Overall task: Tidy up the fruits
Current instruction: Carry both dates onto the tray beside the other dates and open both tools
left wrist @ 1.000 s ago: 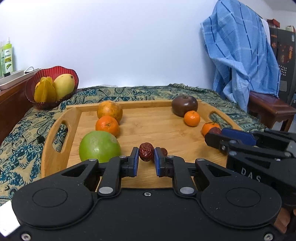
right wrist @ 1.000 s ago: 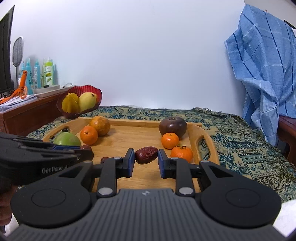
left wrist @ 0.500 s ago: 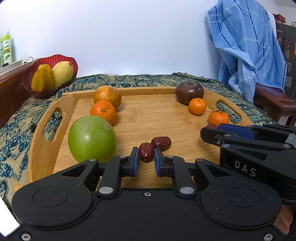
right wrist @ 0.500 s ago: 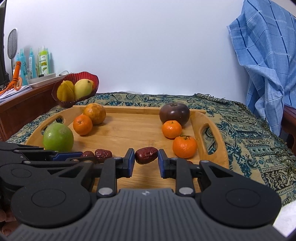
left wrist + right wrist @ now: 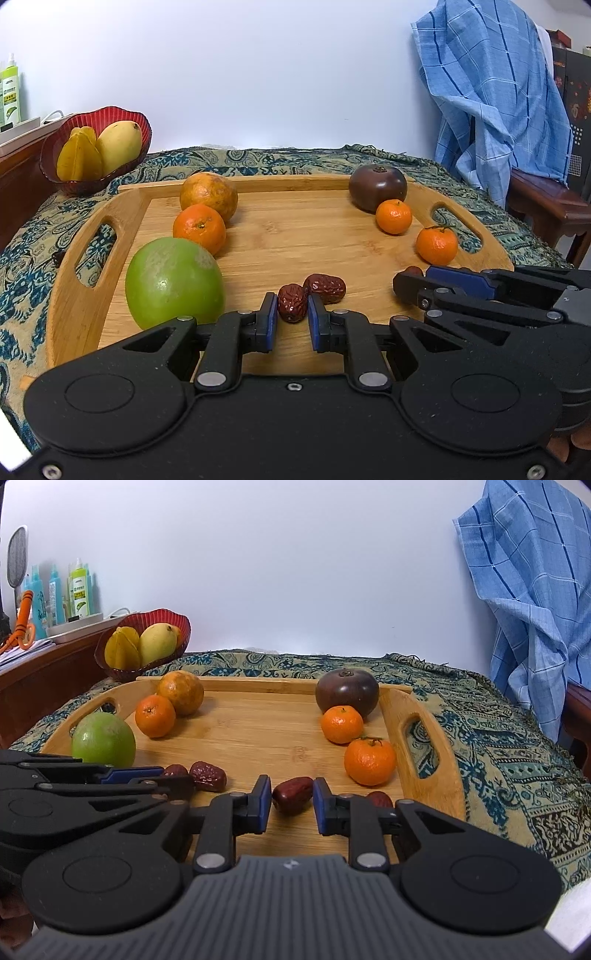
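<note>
Both tongs hang low over the wooden tray's (image 5: pixel 74 295) near edge. The left tongs (image 5: pixel 291 314) clamp a red date (image 5: pixel 291 307) beside a loose date (image 5: pixel 325 288); the right tongs (image 5: pixel 291 799) pinch another date (image 5: pixel 292 794) lengthwise, its long axis running crosswise between the pads, a fourth date (image 5: pixel 378 799) just right.

left tool (image 5: pixel 291 314) clamps a red date (image 5: pixel 291 307) low over the wooden tray (image 5: pixel 280 236).
</note>
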Action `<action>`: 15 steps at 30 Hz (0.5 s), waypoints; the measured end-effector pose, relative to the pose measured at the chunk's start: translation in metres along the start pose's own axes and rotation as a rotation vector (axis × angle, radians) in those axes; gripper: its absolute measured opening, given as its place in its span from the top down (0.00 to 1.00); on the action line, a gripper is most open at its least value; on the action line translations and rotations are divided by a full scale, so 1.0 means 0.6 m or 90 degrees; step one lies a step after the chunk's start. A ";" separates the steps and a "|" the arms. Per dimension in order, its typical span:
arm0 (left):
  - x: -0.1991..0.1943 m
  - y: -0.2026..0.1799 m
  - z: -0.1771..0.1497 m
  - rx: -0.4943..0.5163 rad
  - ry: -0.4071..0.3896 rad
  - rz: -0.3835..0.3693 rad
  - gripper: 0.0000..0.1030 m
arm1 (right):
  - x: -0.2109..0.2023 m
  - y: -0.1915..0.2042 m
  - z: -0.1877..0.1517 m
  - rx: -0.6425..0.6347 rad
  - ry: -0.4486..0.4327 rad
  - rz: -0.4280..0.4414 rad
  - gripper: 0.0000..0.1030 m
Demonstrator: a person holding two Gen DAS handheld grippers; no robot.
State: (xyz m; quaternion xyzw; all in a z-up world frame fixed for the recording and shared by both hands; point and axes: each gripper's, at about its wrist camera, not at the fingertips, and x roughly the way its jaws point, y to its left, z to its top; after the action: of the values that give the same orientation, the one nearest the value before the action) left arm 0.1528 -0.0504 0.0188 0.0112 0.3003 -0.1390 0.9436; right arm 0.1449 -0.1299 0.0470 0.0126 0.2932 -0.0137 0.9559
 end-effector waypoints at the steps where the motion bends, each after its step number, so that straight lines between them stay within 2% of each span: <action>1: 0.001 0.000 0.001 0.000 0.000 0.000 0.83 | 0.001 -0.001 0.000 0.002 0.000 -0.002 0.75; 9: 0.012 0.003 0.008 -0.007 0.002 0.007 0.83 | 0.004 -0.005 0.001 0.011 -0.001 -0.015 0.75; 15: 0.020 -0.006 0.016 0.019 0.008 0.010 0.83 | 0.007 -0.006 0.003 0.012 0.000 -0.020 0.75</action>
State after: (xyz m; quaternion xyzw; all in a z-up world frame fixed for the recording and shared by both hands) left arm 0.1667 -0.0578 0.0200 0.0285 0.3038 -0.1362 0.9425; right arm 0.1492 -0.1335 0.0461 0.0173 0.2930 -0.0312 0.9555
